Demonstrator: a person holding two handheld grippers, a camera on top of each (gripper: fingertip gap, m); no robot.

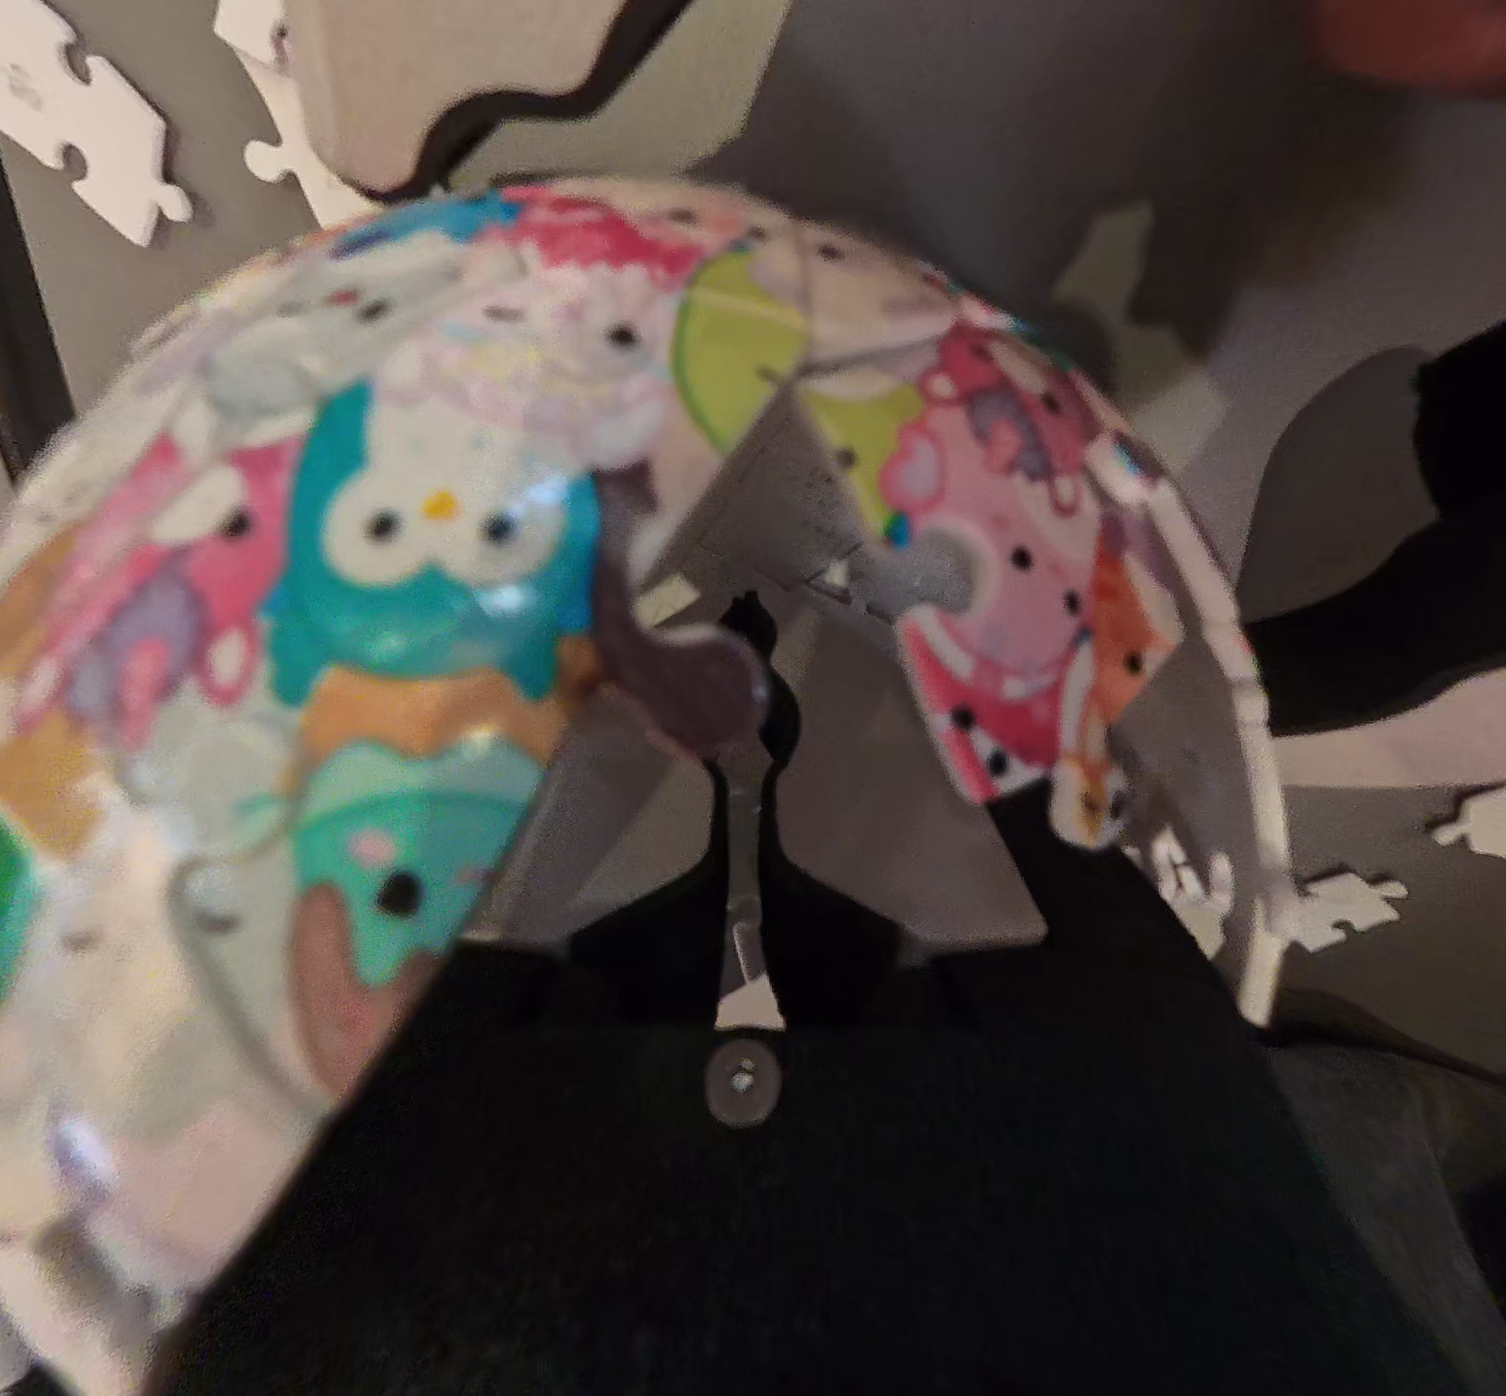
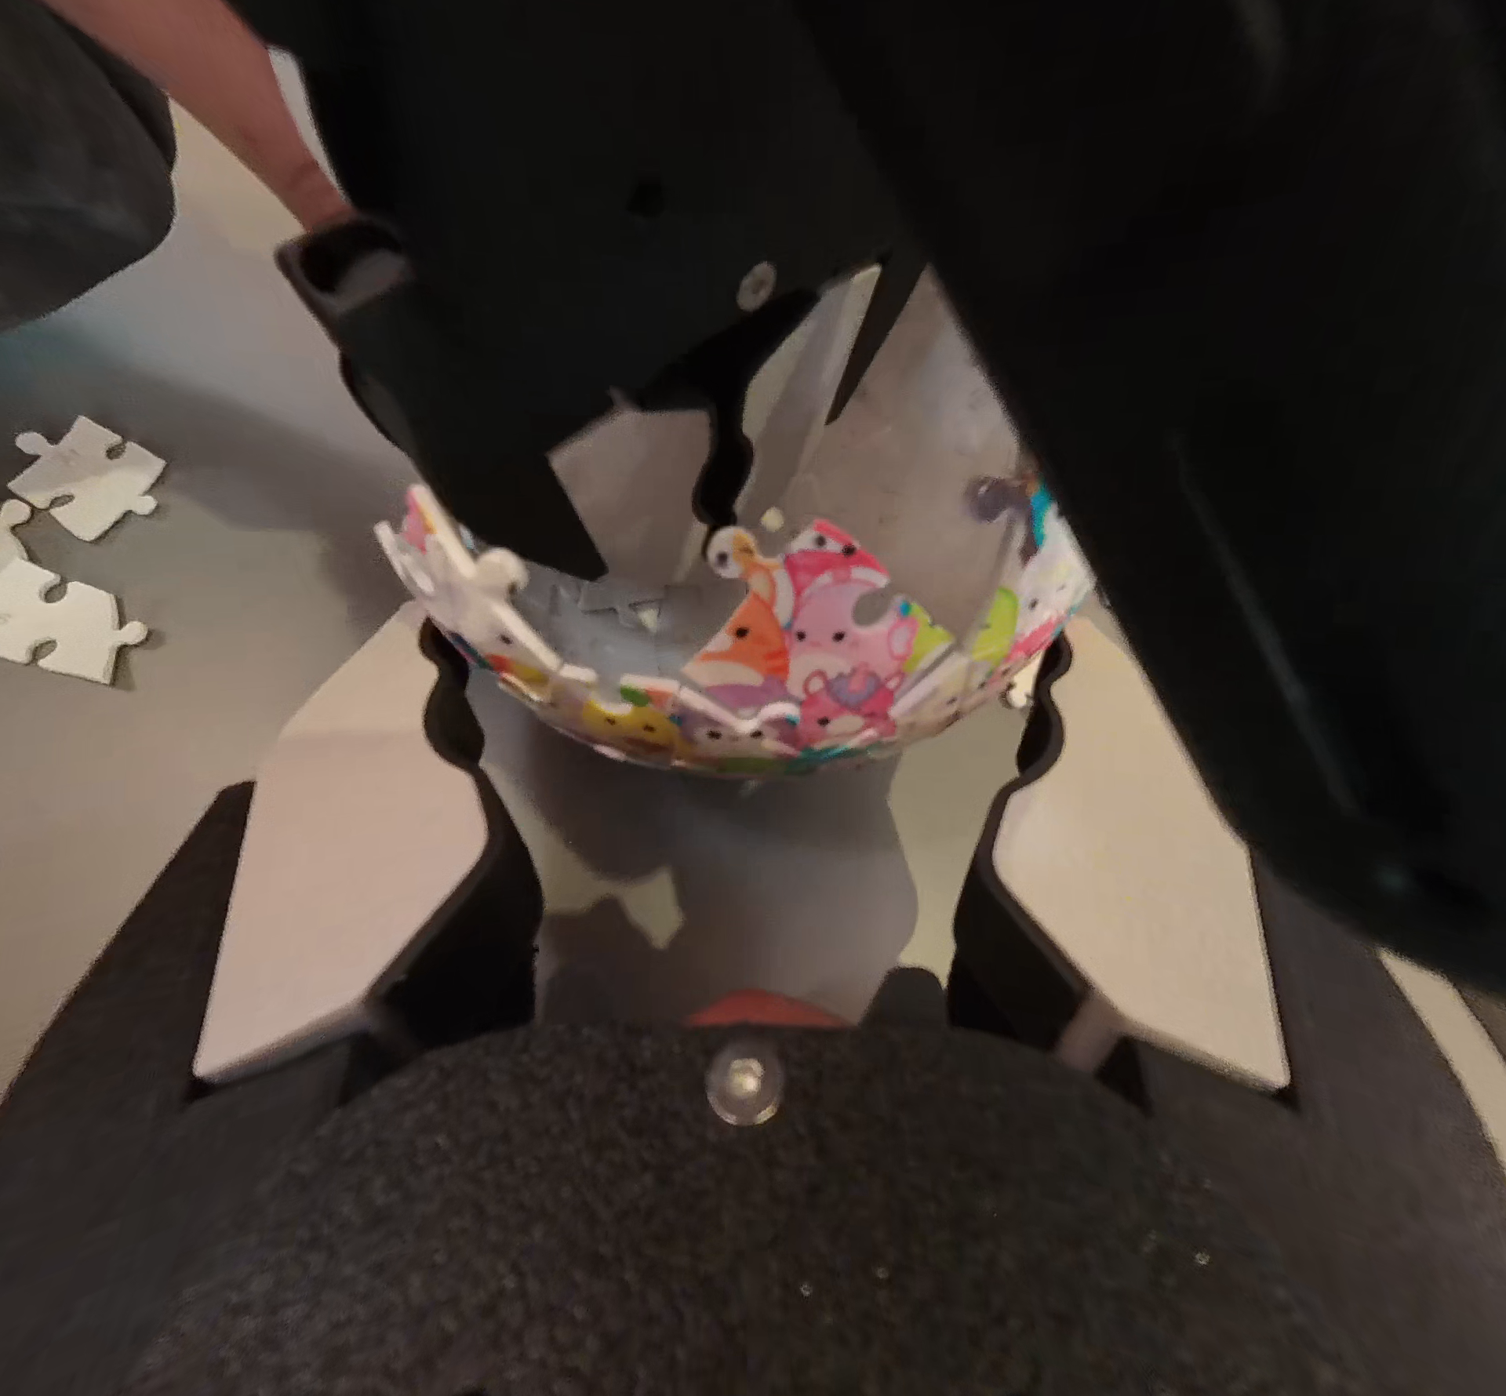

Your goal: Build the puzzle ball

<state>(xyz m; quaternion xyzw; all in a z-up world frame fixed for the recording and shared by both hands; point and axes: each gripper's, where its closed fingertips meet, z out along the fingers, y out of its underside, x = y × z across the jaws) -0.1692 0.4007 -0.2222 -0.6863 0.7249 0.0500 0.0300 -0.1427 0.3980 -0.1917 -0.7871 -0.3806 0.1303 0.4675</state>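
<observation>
The puzzle ball (image 1: pixel 407 542) is a partly built shell printed with bright cartoon animals, with a wedge-shaped gap and a jagged open rim. It also shows in the right wrist view (image 2: pixel 815 648) as an open bowl. My left gripper (image 1: pixel 750 623) is shut on the shell's wall at the gap. In the right wrist view it (image 2: pixel 725 534) comes down from above onto the rim. My right gripper (image 2: pixel 746 672) is open wide, one fingertip at each side of the ball. I cannot tell if the tips press it. One of its fingers (image 1: pixel 489 12) shows behind the ball.
Loose white face-down puzzle pieces lie on the grey table (image 2: pixel 122 746) at the left (image 2: pixel 90 477) (image 2: pixel 57 607). More pieces lie at the top left (image 1: pixel 81 126) and right (image 1: pixel 1345 900) of the left wrist view. A person's hand (image 2: pixel 244 94) holds the left gripper. About 5 cm separates my left fingertips from my right.
</observation>
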